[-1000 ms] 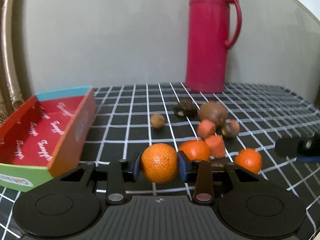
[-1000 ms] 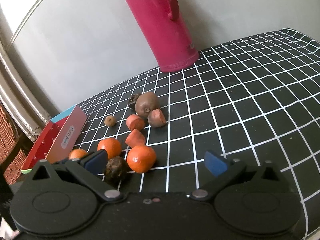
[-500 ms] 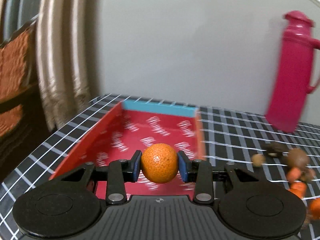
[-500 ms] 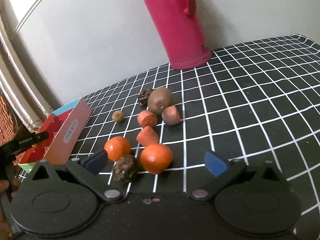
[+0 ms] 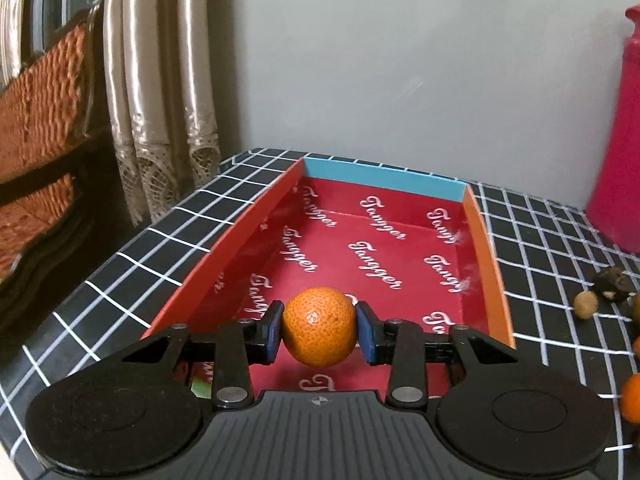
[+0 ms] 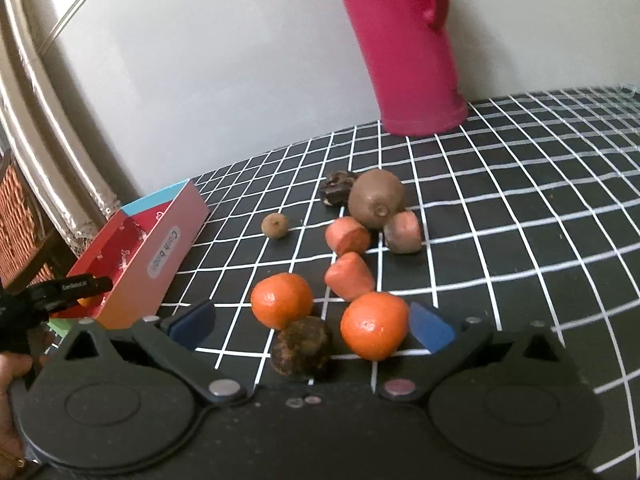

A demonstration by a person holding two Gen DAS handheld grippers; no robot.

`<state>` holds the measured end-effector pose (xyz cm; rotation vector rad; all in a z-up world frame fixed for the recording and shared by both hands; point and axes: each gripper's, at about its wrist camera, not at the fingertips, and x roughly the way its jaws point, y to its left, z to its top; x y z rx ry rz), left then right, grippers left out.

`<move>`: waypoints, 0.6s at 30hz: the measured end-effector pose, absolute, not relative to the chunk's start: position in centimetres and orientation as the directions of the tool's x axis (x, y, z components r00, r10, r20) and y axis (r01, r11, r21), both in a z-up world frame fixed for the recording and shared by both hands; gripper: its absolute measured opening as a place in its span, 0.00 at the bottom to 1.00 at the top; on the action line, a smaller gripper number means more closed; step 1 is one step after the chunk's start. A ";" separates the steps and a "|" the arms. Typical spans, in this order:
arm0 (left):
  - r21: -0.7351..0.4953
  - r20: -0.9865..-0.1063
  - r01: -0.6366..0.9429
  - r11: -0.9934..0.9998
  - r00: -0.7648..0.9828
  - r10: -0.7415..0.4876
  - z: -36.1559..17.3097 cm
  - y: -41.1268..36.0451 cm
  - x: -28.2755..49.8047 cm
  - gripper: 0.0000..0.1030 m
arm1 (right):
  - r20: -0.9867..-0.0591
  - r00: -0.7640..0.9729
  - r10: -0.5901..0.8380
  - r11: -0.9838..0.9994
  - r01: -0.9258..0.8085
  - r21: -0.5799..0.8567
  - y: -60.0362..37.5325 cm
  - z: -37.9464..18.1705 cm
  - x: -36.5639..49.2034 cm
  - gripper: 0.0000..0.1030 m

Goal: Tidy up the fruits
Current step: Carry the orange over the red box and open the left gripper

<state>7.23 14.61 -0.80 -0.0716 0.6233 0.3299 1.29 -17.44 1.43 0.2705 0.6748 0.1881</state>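
Observation:
My left gripper (image 5: 319, 333) is shut on an orange mandarin (image 5: 319, 332) and holds it above the near end of the red box (image 5: 384, 248) with a blue far wall. In the right wrist view the same box (image 6: 160, 248) sits at the left, with the left gripper (image 6: 86, 294) over it. My right gripper (image 6: 312, 322) stands open just short of the fruit pile. Between its blue pads lie a mandarin (image 6: 374, 326), a dark round fruit (image 6: 302, 348) and, a little farther, a second mandarin (image 6: 281, 300). Beyond them are two carrot pieces (image 6: 348, 280), a kiwi (image 6: 376, 198) and a small brown nut (image 6: 275, 225).
A tall pink thermos (image 6: 404, 40) stands at the back by the wall. The black checked table (image 6: 520, 220) ends just left of the box, where a curtain (image 5: 160, 100) and a wicker chair (image 5: 40, 120) stand. A person's hand (image 6: 10, 364) shows at the lower left.
My left gripper carried the mandarin leftward from the fruit pile to above the red box. My right gripper moved closer to the pile, so a mandarin and the dark fruit now lie between its pads.

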 end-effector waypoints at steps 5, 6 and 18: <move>0.025 -0.574 -0.354 0.935 0.761 0.304 -0.6 14.9 7.0 0.40 | -0.591 0.771 0.240 0.958 -0.089 0.272 -16.9 1.5 1.5 1.00; 0.027 -0.574 -0.360 0.933 0.759 0.309 -0.5 14.9 6.9 0.51 | -0.590 0.774 0.229 0.962 -0.087 0.259 -16.9 1.5 1.4 1.00; 0.009 -0.488 -0.310 0.951 0.828 0.274 1.1 13.1 3.9 0.70 | -0.537 0.830 0.149 0.983 -0.063 0.175 -18.8 1.8 -0.3 0.99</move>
